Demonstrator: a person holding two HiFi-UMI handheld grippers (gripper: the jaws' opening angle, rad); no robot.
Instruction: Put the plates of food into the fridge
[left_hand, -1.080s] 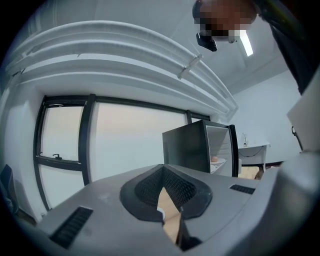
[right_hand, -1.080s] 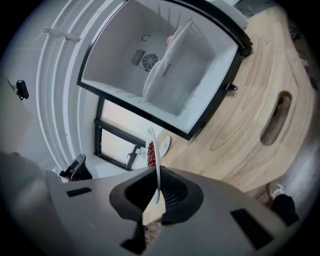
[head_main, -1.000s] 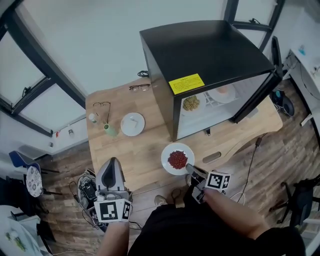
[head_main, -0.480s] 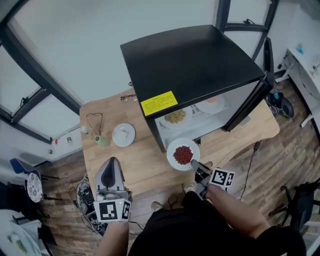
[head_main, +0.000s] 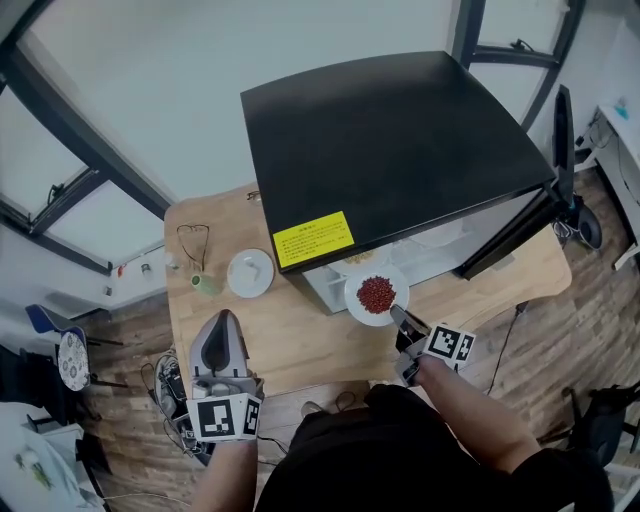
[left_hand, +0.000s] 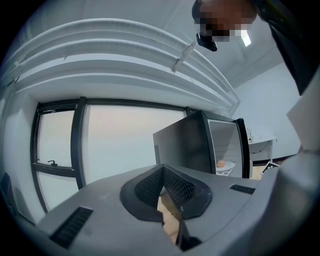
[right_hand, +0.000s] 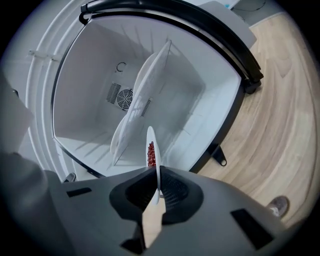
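A white plate of red food (head_main: 376, 295) hangs at the mouth of the open black fridge (head_main: 400, 140), with my right gripper (head_main: 399, 313) shut on its near rim. In the right gripper view the plate (right_hand: 152, 150) shows edge-on, pinched between the pads and pointing into the white fridge interior (right_hand: 100, 65) beside its shelf (right_hand: 145, 90). My left gripper (head_main: 222, 345) stays shut and empty over the table's front edge. Its own view shows the left gripper (left_hand: 162, 192) closed, the fridge (left_hand: 190, 145) ahead and a plate of orange food (left_hand: 223, 164) inside.
The fridge door (head_main: 520, 235) stands open to the right. On the wooden table (head_main: 290, 330) to the left lie a white plate (head_main: 250, 272), a small green cup (head_main: 205, 285) and a pair of glasses (head_main: 192, 235). Wood floor lies past the table's front edge.
My right gripper has carried the plate of red food from the table's front up to the fridge opening. The left gripper has stayed where it was.
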